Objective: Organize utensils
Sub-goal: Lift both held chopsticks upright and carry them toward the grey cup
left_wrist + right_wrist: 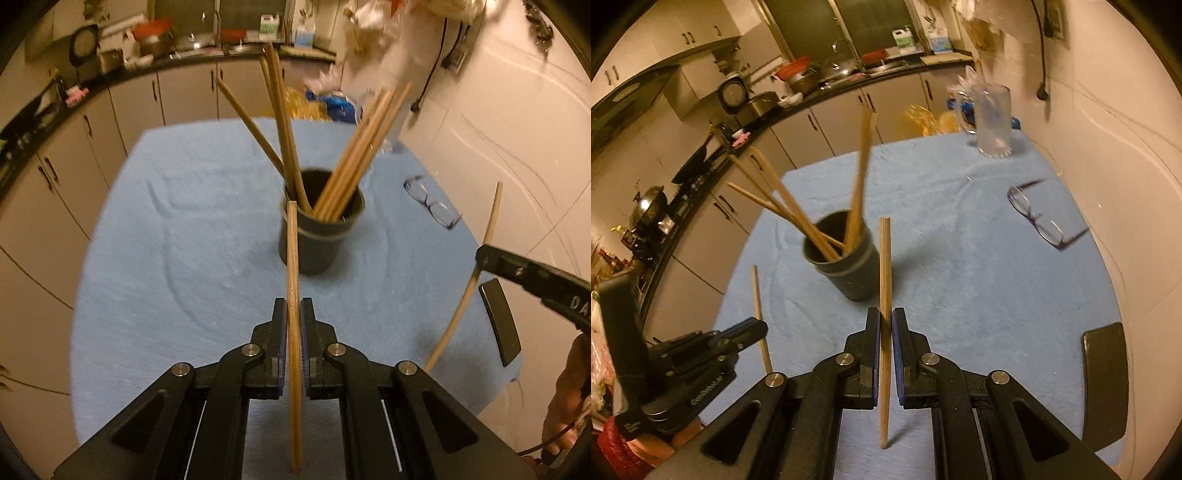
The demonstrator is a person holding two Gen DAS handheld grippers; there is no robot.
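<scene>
The left gripper (293, 314) is clamped on a single wooden chopstick (293, 295), the stick running lengthwise between the blue pads with its far tip reaching up in front of the dark cup (321, 236). The right gripper (885, 325) is likewise clenched on a chopstick of its own (885, 280), held upright between the pads, with the cup just beyond and to the left in its view. Each tool shows in the other's camera, off to the side, carrying its pale stick. The cup stands near the middle of the blue cloth (184, 229) covering the table and already holds a loose spray of chopsticks (354, 155) leaning out in two bunches. A pair of glasses (1041, 218) lies on the cloth toward the wall, and a clear glass mug (991, 122) stands at the far corner. The likely trouble lies at the cup's mouth: the splayed sticks crowd the opening, so a descending tip could strike them, skid off the rim, or nudge the light cup over. With both grippers heading for the same opening, they could also knock together, and a stick pinched along its length may swivel between the pads.
</scene>
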